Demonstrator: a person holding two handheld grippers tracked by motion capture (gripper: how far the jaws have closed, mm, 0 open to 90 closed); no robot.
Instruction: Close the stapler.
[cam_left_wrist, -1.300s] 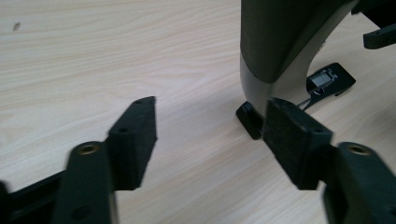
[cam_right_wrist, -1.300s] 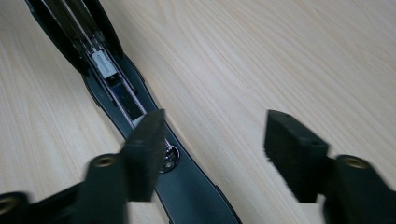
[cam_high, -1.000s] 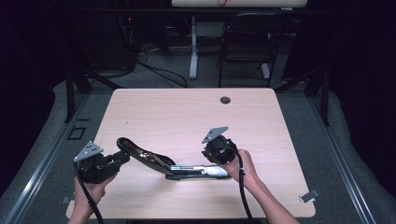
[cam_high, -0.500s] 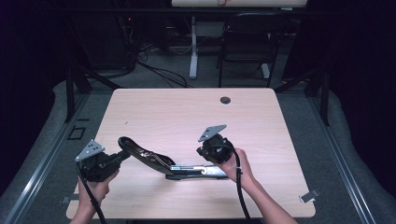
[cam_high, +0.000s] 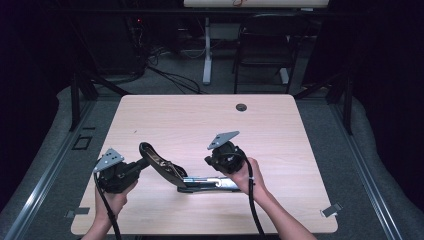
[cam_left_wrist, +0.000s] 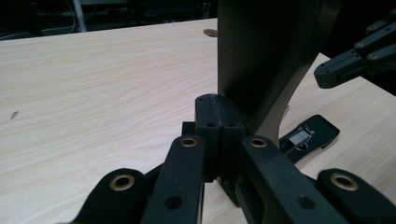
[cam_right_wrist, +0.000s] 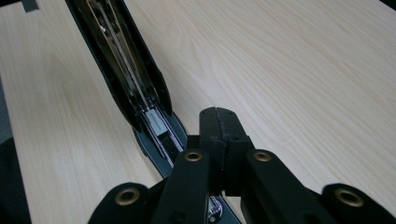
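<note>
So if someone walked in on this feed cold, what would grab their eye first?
Probably the black stapler swung wide open near the front edge of the pale wooden table, its base lying flat and its top arm tilted up to the left. The left gripper meets the raised arm's tip with its jaws together, and the right gripper sits over the base's far end, jaws also together. A small dark round hole marks the table's far side.

Far half of the table (cam_high: 210, 117) is bare wood, open for passage; only a small round grommet (cam_high: 241, 107) sits flush near the far edge. Near half is crowded: the opened stapler (cam_high: 185, 177) lies between the left gripper (cam_high: 137, 167) and the right gripper (cam_high: 216, 165), its raised arm blocking the middle.
</note>
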